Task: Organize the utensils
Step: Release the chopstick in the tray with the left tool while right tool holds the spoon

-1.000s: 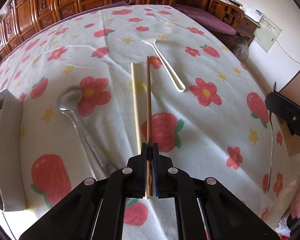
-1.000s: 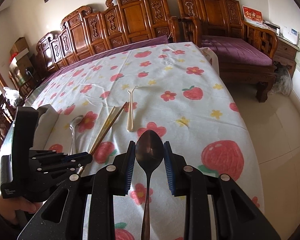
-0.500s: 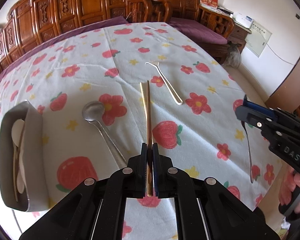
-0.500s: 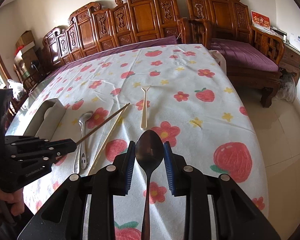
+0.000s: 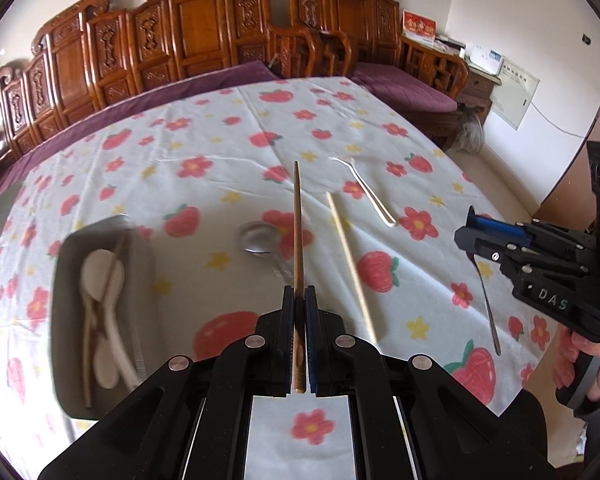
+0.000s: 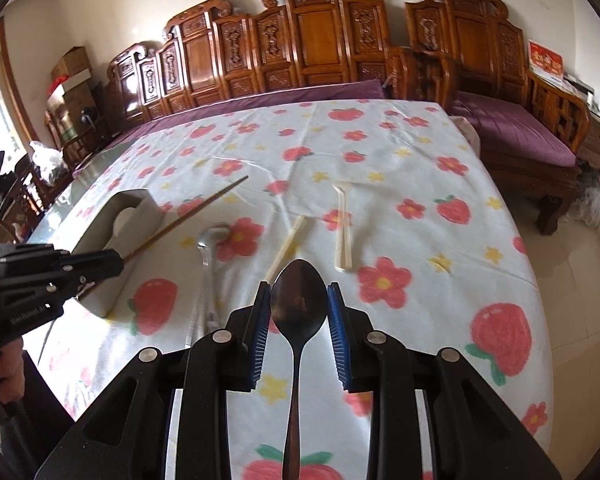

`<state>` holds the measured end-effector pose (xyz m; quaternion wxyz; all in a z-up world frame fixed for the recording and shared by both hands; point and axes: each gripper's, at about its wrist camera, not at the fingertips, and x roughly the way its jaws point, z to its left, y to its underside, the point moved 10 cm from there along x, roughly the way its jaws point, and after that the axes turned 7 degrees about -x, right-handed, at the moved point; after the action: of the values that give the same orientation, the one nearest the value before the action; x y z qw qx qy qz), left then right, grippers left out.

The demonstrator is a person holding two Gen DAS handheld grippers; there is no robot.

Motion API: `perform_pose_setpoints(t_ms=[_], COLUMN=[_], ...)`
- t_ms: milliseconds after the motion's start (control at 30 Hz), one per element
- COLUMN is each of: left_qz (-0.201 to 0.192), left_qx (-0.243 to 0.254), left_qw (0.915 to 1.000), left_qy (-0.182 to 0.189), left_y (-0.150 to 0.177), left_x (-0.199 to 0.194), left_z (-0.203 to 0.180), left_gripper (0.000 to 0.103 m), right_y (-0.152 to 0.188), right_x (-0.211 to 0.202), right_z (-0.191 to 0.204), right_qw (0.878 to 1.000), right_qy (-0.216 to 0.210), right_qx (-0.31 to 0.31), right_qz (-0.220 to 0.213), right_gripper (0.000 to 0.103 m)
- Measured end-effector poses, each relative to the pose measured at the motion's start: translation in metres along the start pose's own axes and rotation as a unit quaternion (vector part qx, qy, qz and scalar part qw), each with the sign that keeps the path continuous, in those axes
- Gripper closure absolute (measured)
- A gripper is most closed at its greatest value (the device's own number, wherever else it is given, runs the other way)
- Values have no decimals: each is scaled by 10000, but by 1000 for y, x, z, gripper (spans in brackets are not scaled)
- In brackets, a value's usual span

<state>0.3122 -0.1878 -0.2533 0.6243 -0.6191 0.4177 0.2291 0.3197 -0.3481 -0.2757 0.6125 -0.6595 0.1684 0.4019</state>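
My left gripper [image 5: 299, 294] is shut on a dark brown chopstick [image 5: 297, 228], held in the air and pointing away over the flowered tablecloth. Left of it a grey tray [image 5: 66, 320] holds white spoons and chopsticks. My right gripper [image 6: 299, 294] is shut on a dark metal spoon [image 6: 298, 308], bowl up between the blue pads, handle hanging below. On the cloth lie a pale chopstick [image 5: 350, 264], a silver spoon [image 5: 258, 236] and a white plastic fork [image 5: 366, 192]. The right gripper [image 5: 470, 236] shows at the right of the left wrist view.
Carved wooden benches [image 6: 300, 52] with purple cushions [image 6: 512, 132] stand behind and right of the table. The table's right edge [image 6: 528, 264] drops to a tiled floor. A person's hand [image 5: 596, 356] grips the right handle.
My left gripper has lifted the brown chopstick off the cloth and swung left, bringing the tray into view; the pale chopstick stayed on the table. My right gripper drifted with the spoon.
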Motion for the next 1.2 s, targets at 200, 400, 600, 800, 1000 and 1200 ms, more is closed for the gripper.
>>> perform_pose_setpoints(t_ms=[200,400,600,800,1000,1200], left_qz=[-193,-258,-190,29,252,325], left_qx=[-50,-117,-229,-469,-528,-620], left_qw=[9998,9996,9993,9984,9978,9971], left_qy=[-30,-81,-224,-308,-303,-286], left_y=[-4,0,12,28,45,49], left_x=[-31,-55,-59,-46,-31,-16], left_z=[34,74,116,157,174,187], left_gripper=[99,99,99,99,99,99], right_y=[-21,-39,-50,-56,-61,-69], right_x=[5,11,22,35,43,50], right_z=[40,77,112,140,159,175], right_qw=[9997,9988,9976,9962,9950,9939], right_qy=[-121,-237,-339,-426,-483,-524], right_qx=[-215,-405,-605,-754,-876,-972], right_qz=[-56,-99,-75,-15,27,62], right_gripper=[72,72,72,72,72,72])
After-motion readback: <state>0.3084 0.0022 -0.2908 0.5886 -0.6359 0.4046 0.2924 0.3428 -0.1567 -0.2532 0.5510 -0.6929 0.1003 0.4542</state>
